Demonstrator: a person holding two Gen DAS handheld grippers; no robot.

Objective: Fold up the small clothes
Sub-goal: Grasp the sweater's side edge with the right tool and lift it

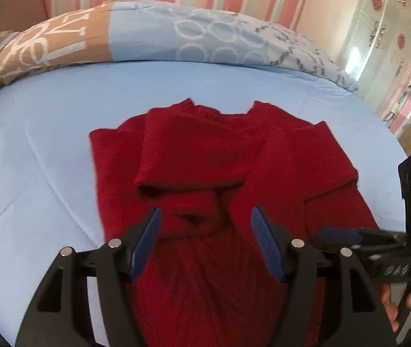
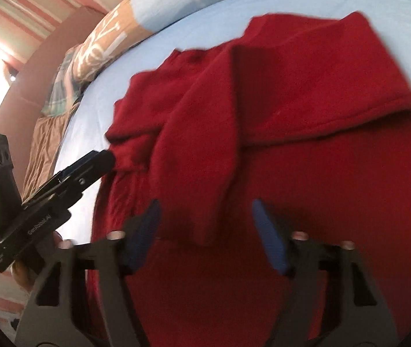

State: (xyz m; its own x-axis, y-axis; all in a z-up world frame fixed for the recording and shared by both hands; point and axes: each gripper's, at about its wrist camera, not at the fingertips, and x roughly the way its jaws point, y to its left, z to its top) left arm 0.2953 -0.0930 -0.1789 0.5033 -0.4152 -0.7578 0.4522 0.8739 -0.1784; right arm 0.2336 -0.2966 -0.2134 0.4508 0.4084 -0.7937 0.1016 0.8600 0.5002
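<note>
**Sleeves are in; the bottom hem comes next**

The red sweater (image 1: 205, 156) lies flat on the light blue bed sheet (image 1: 46, 144), neck toward the rolled-up quilt (image 1: 147, 31) at the far side. Both sleeves are already laid across the chest, one cuff overlapping the other near the middle. What is left, I'd judge, is the lengthwise fold: bringing the bottom hem up over the sleeves.

The left gripper (image 1: 205, 231) hangs over the lower part of the sweater with its jaws well apart and nothing between the blue pads but cloth lying below them; it holds nothing. The right gripper (image 2: 205, 225) is about half open over the lower right of the body, and it too has no hold of anything that I can see, though that view is blurred.

To do this well, each gripper should go to its own corner of the hem, pinching both layers of knit together, not just the top one. Lift only enough to clear the sleeves, carry both corners forward at an even pace, and lay the hem level with the shoulders. Thick knit like this drags and bunches, so a lopsided pull could tug the folded sleeves out.
</note>
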